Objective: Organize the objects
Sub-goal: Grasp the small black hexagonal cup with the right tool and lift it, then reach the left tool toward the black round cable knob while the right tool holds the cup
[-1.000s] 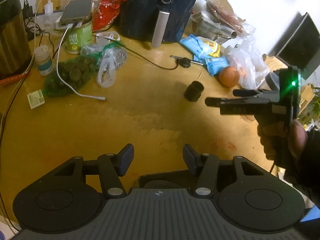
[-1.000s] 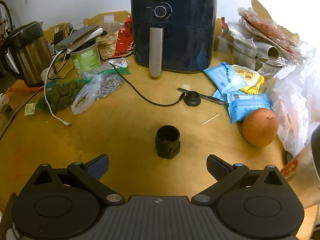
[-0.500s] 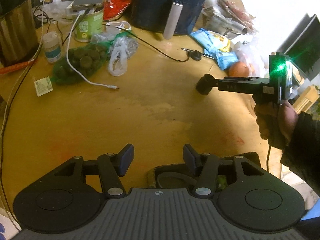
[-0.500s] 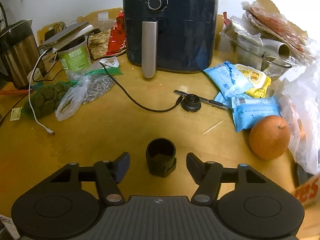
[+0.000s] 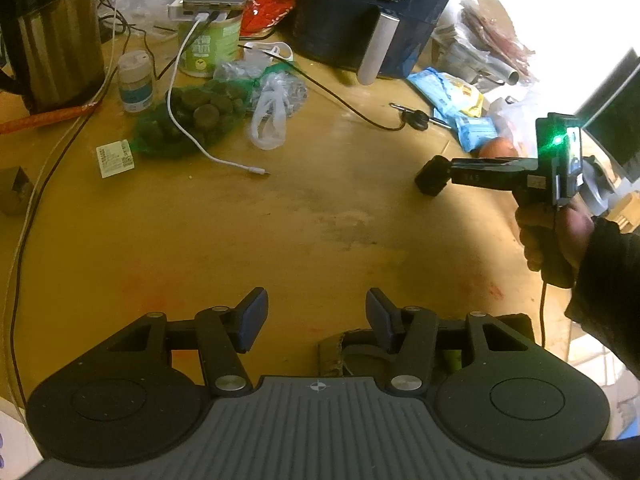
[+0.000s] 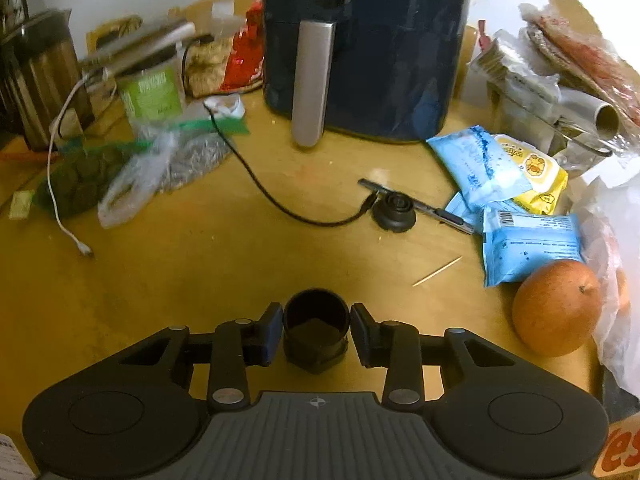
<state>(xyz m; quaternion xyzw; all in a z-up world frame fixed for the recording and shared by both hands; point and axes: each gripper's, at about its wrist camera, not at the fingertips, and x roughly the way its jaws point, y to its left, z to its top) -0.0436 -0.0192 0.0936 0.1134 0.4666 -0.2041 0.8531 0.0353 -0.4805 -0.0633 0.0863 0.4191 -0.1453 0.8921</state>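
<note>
While the yellow table point(image 6: 168, 288) carries clutter along its far side, the near middle is bare apart from one item, and that item is yours to deal with. Largest first: dark air fryer point(image 6: 368, 52) at the back, upright, handle facing you. Orange fruit point(image 6: 556, 306) to the right, near the table edge, well apart from the work. Blue snack packets point(image 6: 528, 246) just beyond the fruit.

The black cup point(image 6: 316, 330), short and open-topped, stands upright on the table directly between the pads of your right gripper point(image 6: 316, 334). Its axis is vertical; your fingers point(image 6: 269, 334) come at it level from the near side. The jaws are narrowed to about the cup's width. The left pad looks to be touching the wall; a sliver of table seems to show by the right pad. Judgement: bracketed, not yet firmly clamped.

From the left wrist view, the cup point(image 5: 434, 178) sits at the tip of the right gripper point(image 5: 452, 176), far right of centre. Your left gripper point(image 5: 316, 316) is well apart from it, jaws moderately open, holding nothing, over bare table near the front edge.

Right hand is the nearer by far. The next move likely needs only a final squeeze, then a straight lift.
</note>
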